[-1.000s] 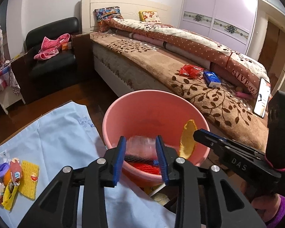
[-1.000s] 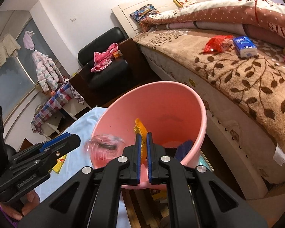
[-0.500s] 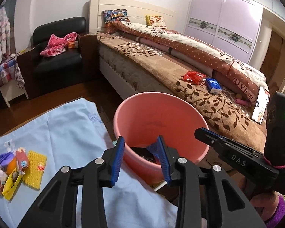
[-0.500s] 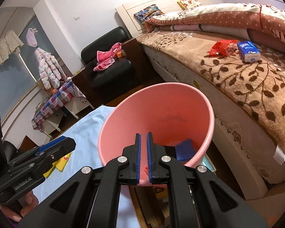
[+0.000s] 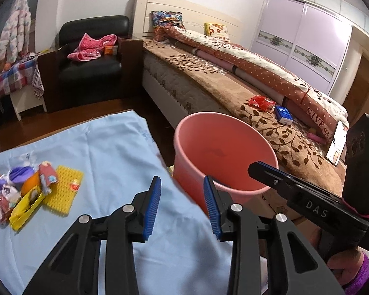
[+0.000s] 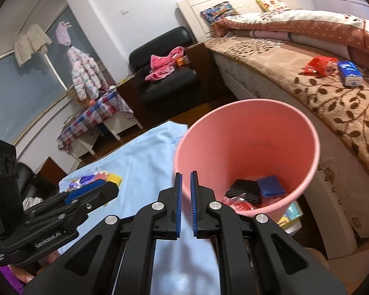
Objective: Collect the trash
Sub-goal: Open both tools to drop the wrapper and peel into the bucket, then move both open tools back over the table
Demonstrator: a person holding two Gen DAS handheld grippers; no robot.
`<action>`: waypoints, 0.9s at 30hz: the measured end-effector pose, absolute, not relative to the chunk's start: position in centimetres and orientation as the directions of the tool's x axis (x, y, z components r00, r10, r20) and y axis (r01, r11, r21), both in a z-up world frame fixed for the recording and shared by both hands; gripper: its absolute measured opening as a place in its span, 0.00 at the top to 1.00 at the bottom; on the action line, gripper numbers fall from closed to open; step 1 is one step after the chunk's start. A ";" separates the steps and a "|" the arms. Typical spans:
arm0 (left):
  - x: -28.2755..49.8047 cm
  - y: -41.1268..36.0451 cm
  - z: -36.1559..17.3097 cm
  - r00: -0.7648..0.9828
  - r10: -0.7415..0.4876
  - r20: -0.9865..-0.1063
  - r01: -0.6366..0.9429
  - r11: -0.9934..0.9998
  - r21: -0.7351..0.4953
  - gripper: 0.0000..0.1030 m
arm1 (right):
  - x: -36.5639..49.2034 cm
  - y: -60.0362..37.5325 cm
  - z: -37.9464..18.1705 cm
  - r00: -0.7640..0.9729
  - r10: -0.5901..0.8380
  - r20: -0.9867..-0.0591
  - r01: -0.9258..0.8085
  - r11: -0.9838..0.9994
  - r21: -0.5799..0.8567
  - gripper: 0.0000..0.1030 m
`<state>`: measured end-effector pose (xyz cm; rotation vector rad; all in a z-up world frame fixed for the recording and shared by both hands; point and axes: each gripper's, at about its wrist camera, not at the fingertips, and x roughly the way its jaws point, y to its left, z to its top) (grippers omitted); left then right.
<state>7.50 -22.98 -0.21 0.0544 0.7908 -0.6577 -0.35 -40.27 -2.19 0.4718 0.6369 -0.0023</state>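
Trash (image 5: 24, 191) is heaped at the left edge of the left wrist view: bright wrappers, an orange fruit and a yellow ridged pad on the pale blue cloth (image 5: 105, 152). A second ago both tools hung over the pink bucket (image 5: 223, 157), one with a clear wrapper between its pads, the other pinching a yellow scrap; now neither carries anything, and both have drawn back toward the cloth. I'd say that load is binned and the pile is next. In the right wrist view, red, black and blue bits lie at the bucket's bottom, lower right of centre.

The left gripper (image 5: 182, 206), bottom centre, stands well apart with only cloth behind it. The right gripper (image 6: 185, 206) has just been opening; a narrow gap shows, nothing in it.

Readable writing, left to right: "GenRobot.AI" on the left tool, "DAS" on the right, "GIVE" on the quilt (image 5: 315, 120) far right. The blue packet's label is too small to read.
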 end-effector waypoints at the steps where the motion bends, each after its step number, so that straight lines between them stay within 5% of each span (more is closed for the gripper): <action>1: 7.4 -22.5 -0.2 0.519 -0.526 -0.674 0.562 0.804 -0.194 0.66 | -0.3 -39.7 -2.1 0.808 0.153 -0.570 0.129 0.897 0.424 0.73; 27: 8.5 -4.0 -2.4 0.669 -0.295 -0.683 0.263 0.952 -0.155 0.61 | 4.1 -30.5 -2.9 0.720 0.279 -0.635 -0.049 0.934 0.355 0.71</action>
